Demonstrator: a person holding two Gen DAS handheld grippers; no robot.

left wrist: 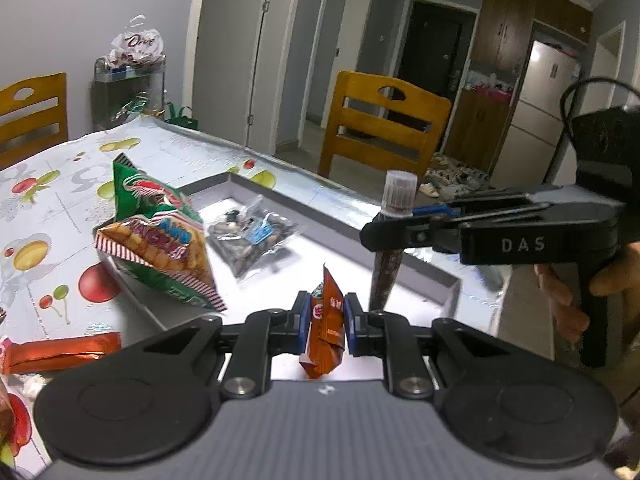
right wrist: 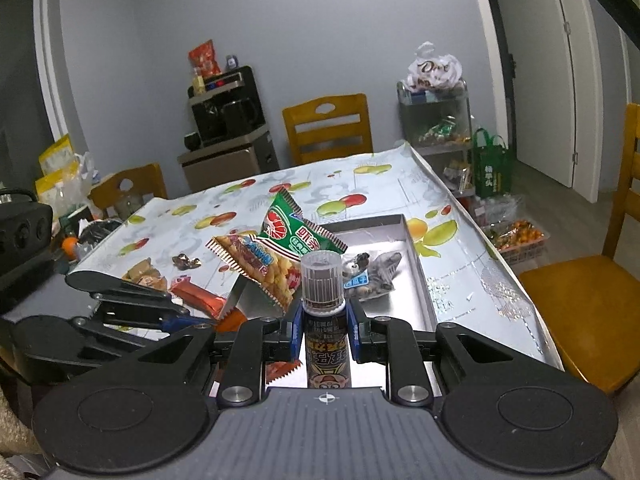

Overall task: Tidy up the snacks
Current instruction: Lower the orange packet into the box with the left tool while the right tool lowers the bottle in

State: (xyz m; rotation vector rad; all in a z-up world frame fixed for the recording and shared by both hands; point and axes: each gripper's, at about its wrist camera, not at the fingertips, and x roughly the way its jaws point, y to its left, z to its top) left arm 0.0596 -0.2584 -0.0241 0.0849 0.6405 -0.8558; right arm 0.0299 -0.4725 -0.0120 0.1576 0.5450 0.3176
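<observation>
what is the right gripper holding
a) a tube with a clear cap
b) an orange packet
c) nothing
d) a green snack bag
a: the right gripper is shut on the upright tube just below its clear cap, while the orange packet sits in the left gripper.

I see a table [right wrist: 460,280] under a fruit-print cover, with a shallow grey tray [right wrist: 416,268] lying on it near my side. To the tray's left, loose on the cover, lie an orange-red wrapper [right wrist: 196,294], some small wrapped candies [right wrist: 185,261] and a tan packet [right wrist: 146,274].
</observation>
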